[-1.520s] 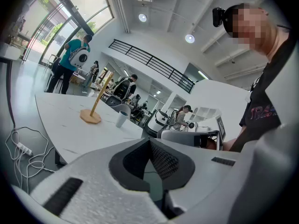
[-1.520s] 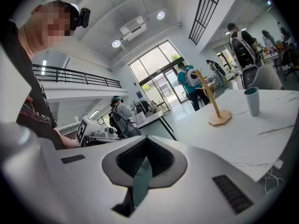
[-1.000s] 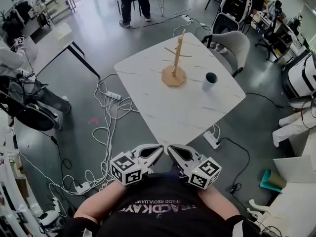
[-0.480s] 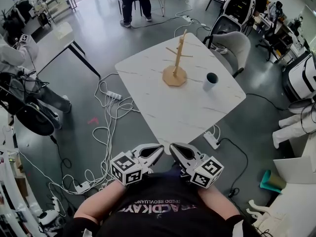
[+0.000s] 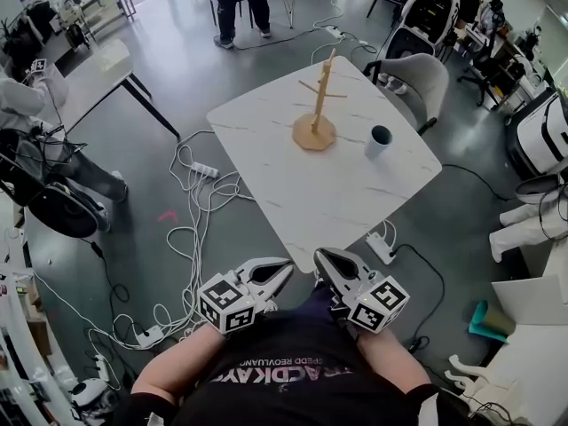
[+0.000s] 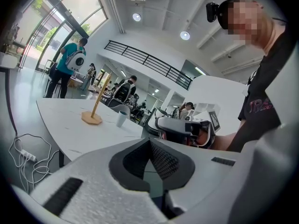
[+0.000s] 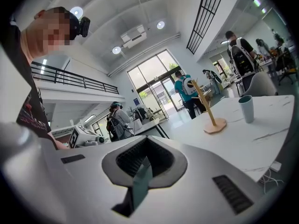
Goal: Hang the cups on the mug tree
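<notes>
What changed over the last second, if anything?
The right gripper has edged forward and rightward, toward the table edge, jaws shut and empty. The left gripper stayed put, also shut; the cup and mug tree stand untouched.

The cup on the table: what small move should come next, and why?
Probably reach the right gripper forward toward the cup, opening its fingers on the way. The cup stands alone to the right of the bare mug tree, on that gripper's side, while the gripper hangs shut and empty near the body.
</notes>
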### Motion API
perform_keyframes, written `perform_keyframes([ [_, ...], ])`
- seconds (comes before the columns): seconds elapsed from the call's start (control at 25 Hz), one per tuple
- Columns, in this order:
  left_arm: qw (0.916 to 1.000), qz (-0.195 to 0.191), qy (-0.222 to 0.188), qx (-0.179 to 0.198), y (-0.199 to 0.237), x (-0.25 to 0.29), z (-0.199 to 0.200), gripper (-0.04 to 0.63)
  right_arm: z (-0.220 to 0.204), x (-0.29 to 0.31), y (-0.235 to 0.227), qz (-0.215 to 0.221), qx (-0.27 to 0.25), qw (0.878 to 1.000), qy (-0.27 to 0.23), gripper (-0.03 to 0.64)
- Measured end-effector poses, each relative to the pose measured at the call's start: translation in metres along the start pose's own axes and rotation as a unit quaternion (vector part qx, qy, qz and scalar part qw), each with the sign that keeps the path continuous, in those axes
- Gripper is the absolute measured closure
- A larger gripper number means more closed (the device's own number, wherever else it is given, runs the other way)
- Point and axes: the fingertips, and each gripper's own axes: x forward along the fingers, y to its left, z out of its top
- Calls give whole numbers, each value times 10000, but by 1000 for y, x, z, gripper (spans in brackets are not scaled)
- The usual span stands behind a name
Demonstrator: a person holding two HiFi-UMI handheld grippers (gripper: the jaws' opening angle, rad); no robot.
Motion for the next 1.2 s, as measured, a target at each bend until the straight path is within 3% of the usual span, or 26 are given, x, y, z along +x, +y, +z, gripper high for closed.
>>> perform_keyframes([
  [0.36, 9999, 128, -11, -54, 2, 15, -3, 601, 10, -10, -41, -272, -96, 9996, 33, 608],
  [0.76, 9983, 449, -129, -352, 27, 65, 9, 601, 41, 7, -134, -429, -218, 9988, 96, 607],
  [1.2, 9990, 308, -48, -331, 33, 125, 28, 601, 61, -3, -203, -728, -270, 9969, 89, 607],
])
